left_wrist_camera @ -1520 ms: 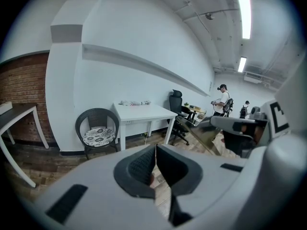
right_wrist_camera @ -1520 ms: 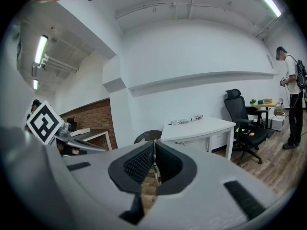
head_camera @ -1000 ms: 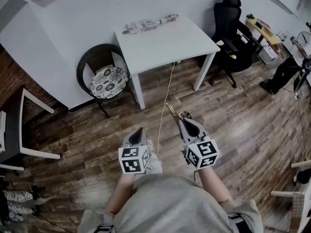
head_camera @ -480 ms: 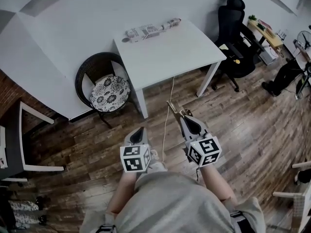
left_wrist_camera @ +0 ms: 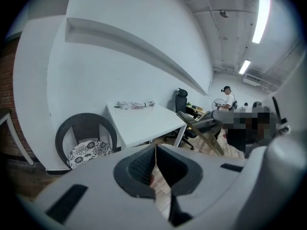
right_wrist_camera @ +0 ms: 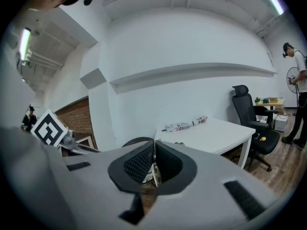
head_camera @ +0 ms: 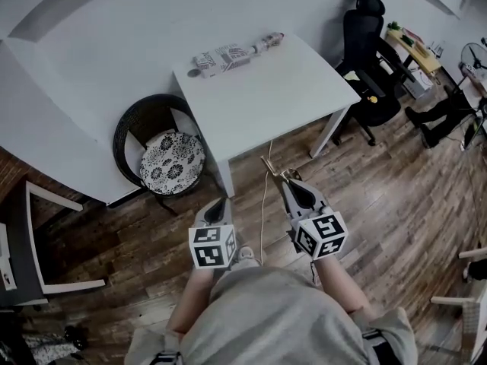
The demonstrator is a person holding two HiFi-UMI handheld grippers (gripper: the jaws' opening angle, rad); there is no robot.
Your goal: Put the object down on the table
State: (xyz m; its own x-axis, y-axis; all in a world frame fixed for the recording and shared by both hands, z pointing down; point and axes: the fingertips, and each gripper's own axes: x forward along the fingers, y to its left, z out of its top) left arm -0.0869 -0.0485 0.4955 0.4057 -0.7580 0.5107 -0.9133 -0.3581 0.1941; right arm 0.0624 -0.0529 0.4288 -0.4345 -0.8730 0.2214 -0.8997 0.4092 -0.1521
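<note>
Head view, slim golden object (head_camera: 269, 166), right gripper (head_camera: 284, 178) clamped

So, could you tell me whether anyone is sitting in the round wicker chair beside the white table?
No, the wicker chair holds only a patterned cushion on its seat.

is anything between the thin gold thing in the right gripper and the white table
Nothing visible does. Only wooden plank floor lies between the thin gold-coloured strip in the right gripper and the white square table. A white cable runs from under the table's near edge; the round black wicker chair stands to its left.
</note>
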